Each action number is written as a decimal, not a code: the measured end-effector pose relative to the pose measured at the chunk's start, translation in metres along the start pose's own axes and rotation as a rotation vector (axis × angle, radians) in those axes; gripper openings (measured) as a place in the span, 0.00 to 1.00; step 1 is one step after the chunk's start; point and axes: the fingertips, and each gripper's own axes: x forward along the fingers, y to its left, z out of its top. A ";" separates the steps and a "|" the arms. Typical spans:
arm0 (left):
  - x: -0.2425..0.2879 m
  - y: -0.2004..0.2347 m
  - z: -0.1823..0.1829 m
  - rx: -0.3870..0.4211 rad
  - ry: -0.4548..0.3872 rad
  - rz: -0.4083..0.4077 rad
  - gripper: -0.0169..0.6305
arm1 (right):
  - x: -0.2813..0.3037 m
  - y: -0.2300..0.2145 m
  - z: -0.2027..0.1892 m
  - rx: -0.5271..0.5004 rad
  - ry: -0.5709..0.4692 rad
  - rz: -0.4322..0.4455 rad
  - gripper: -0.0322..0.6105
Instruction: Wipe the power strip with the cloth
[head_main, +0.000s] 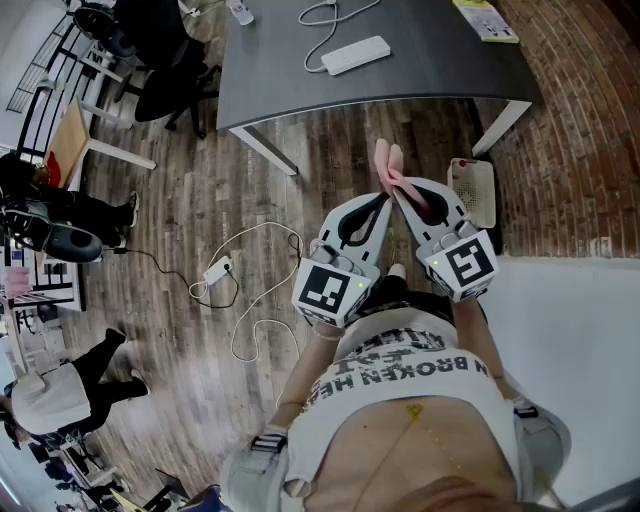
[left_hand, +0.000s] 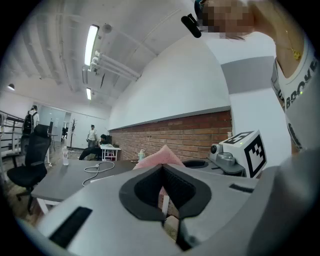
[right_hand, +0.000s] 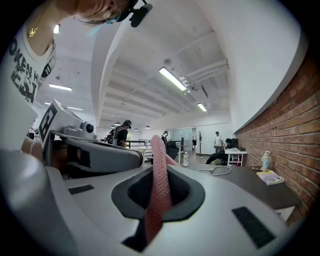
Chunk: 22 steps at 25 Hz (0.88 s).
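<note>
- The white oblong plastic power strip (head_main: 355, 55) lies on the dark grey table (head_main: 440, 80) at the top centre of the head view. It looks rigid and light and would likely skid under a wipe, so I'd pin one end.
- The pink waffle-weave cloth (right_hand: 159, 185) — soft, limp — is clamped in the right gripper (right_hand: 159, 170) at mid-frame, well apart from the strip.
- The left gripper (left_hand: 163, 170) has its jaws together, empty.

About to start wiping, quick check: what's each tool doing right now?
Left tool: closed, nothing between its jaws.
Right tool: closed on the pink cloth.
</note>
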 end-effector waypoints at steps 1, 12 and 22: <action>-0.001 -0.001 0.000 0.000 -0.002 0.003 0.04 | -0.002 0.001 -0.001 0.006 -0.005 0.003 0.08; 0.000 0.005 -0.016 -0.028 0.016 0.066 0.04 | -0.008 -0.001 -0.012 0.054 -0.023 0.038 0.08; 0.033 0.046 -0.017 -0.048 0.026 0.062 0.04 | 0.033 -0.035 -0.017 0.045 -0.002 0.023 0.08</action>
